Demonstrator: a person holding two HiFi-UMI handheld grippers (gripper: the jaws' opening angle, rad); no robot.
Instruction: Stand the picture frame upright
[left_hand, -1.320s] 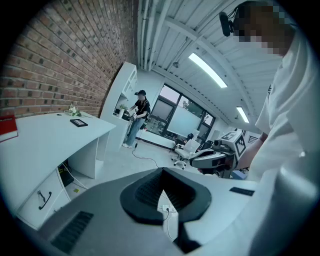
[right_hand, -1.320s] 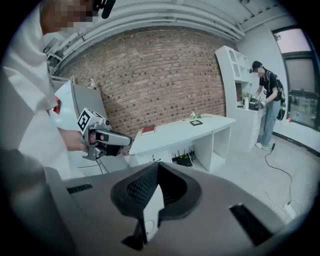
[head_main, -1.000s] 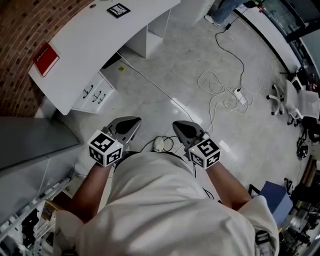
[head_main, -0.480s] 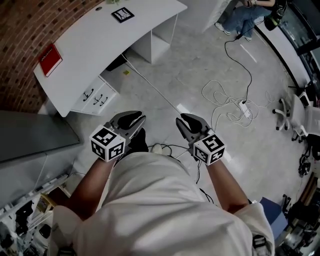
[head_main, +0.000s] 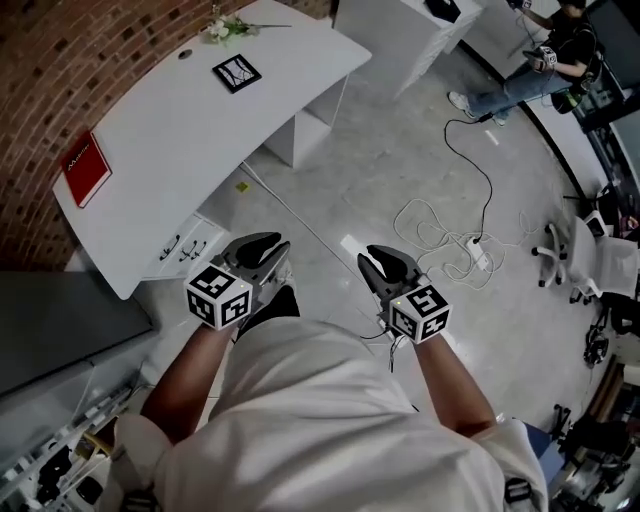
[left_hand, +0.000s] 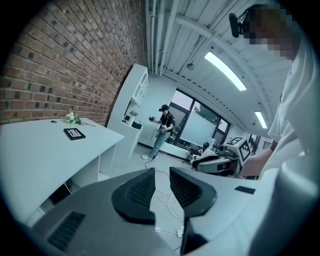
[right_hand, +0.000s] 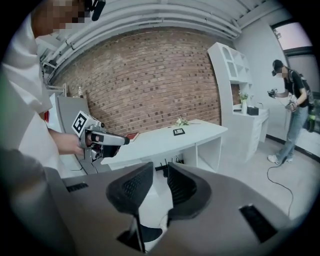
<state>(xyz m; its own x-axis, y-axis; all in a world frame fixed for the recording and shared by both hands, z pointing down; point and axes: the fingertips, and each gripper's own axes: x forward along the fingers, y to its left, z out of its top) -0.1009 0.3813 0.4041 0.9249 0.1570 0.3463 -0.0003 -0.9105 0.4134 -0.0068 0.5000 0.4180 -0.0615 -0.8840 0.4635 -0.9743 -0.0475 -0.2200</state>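
Note:
The black picture frame (head_main: 237, 73) lies flat on the curved white desk (head_main: 170, 130), far ahead of both grippers. It also shows small in the left gripper view (left_hand: 74, 133) and the right gripper view (right_hand: 178, 131). My left gripper (head_main: 262, 250) is held in front of my body above the floor. Its jaws are opening, and nothing is between them (left_hand: 161, 172). At the same height my right gripper (head_main: 385, 265) stands open by a narrow gap, also empty (right_hand: 160, 167). Neither gripper is near the frame.
A red book (head_main: 86, 168) lies at the desk's left end and a small flower sprig (head_main: 225, 27) at its far end. Below the desk is a drawer unit (head_main: 190, 245). Cables and a power strip (head_main: 478, 252) trail over the floor. A person (head_main: 540, 70) stands at the back right.
The left jaws have gone from closed to parted. The view has shifted so that more of the desk and the frame shows. Both grippers stay in front of the body.

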